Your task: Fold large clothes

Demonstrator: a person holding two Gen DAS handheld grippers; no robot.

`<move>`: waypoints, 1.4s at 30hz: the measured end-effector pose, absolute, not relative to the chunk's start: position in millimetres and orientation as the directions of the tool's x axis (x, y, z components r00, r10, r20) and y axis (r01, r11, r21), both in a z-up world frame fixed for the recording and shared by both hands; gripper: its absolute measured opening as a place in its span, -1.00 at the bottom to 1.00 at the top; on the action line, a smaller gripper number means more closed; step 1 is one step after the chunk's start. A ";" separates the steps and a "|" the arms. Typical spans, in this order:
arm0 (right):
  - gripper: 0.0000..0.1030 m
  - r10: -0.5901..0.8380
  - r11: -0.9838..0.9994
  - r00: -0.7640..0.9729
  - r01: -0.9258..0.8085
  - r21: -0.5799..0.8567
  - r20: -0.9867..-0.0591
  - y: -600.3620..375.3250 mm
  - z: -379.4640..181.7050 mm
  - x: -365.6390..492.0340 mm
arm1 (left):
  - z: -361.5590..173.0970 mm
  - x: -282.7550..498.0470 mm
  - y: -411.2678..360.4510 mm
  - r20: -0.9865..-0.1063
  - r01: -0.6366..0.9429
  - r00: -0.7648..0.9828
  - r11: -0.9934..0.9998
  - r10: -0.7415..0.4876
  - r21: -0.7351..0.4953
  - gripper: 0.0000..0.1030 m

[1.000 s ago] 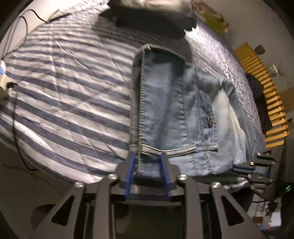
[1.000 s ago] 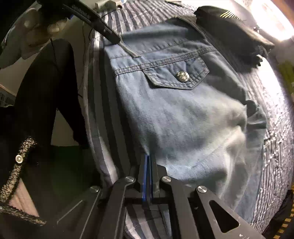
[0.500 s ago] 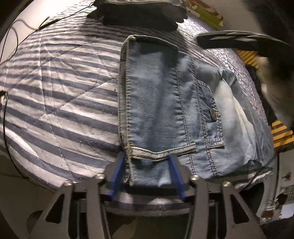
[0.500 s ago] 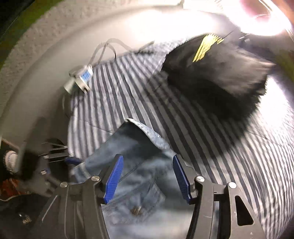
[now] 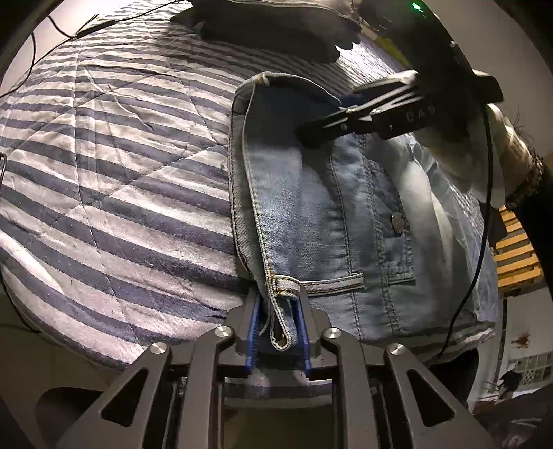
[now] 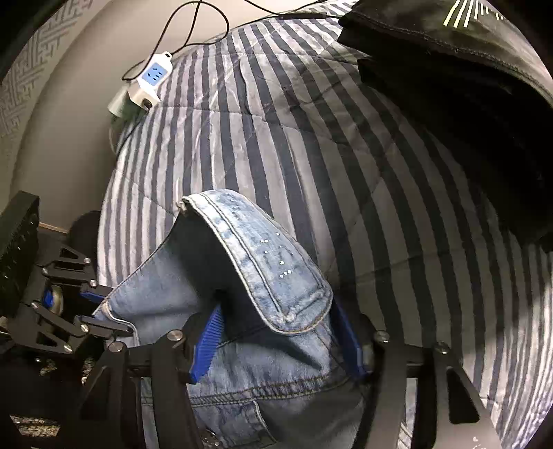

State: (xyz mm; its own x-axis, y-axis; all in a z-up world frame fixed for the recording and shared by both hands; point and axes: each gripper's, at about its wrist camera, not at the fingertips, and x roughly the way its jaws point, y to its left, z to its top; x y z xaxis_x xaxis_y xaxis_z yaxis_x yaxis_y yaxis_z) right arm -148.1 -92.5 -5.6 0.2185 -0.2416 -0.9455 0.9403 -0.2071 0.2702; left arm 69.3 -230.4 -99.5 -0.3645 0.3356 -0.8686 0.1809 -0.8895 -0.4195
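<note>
Left wrist view. The denim jacket [image 5: 328, 207] lies on the striped bed quilt [image 5: 121, 172], already doubled lengthways into a narrow panel, pocket and snap button facing up. The left tool [image 5: 278, 328] sits at the near hem corner of the jacket; its jaws are closing, with the hem fold between the blue pads and a pad against each side of it. The right tool [image 5: 349, 114] reaches in at the far end of the jacket, by the collar, a person's sleeve behind it. Judgement: the lengthwise fold is done and the crosswise fold, far end toward near hem, is not yet made.

A dark folded garment [image 5: 276, 27] lies on the quilt beyond the jacket's far end, apart from it. Thin cables trail at the quilt's far left edge. A slatted wooden frame shows to the right of the jacket, off the bed.

Right wrist view. The right tool [image 6: 280, 338] straddles the jacket's collar end [image 6: 269, 262]; its jaws are closing, denim between them, but the pads do not yet press on the cloth. The left tool [image 6: 93, 304] shows left of the jacket, at its hem.

A white power strip [image 6: 152, 79] with its cable rests off the quilt's edge, well beyond the jacket. The dark garment [image 6: 466, 103] lies right of and beyond the collar; judged, it could crowd a fold thrown that way, while the fold toward the hem looks unobstructed.
</note>
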 end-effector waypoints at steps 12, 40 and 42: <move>-0.69 -0.325 -0.305 0.093 0.932 0.197 -0.941 -89.4 46.5 -131.4 | -67.8 73.1 -257.9 -0.831 0.163 -0.449 -0.884 0.328 -0.437 -0.77; -0.46 -0.567 -0.642 -0.261 0.735 0.220 -0.782 98.1 191.4 -134.4 | 1.9 28.9 -178.7 -0.830 -0.110 -0.445 -0.940 0.336 -0.322 -0.64; -0.46 -0.502 -0.735 -0.369 0.658 0.162 -0.782 161.0 195.2 -109.6 | -5.7 22.8 -138.0 -0.839 -0.191 -0.401 -0.929 0.368 -0.316 -0.64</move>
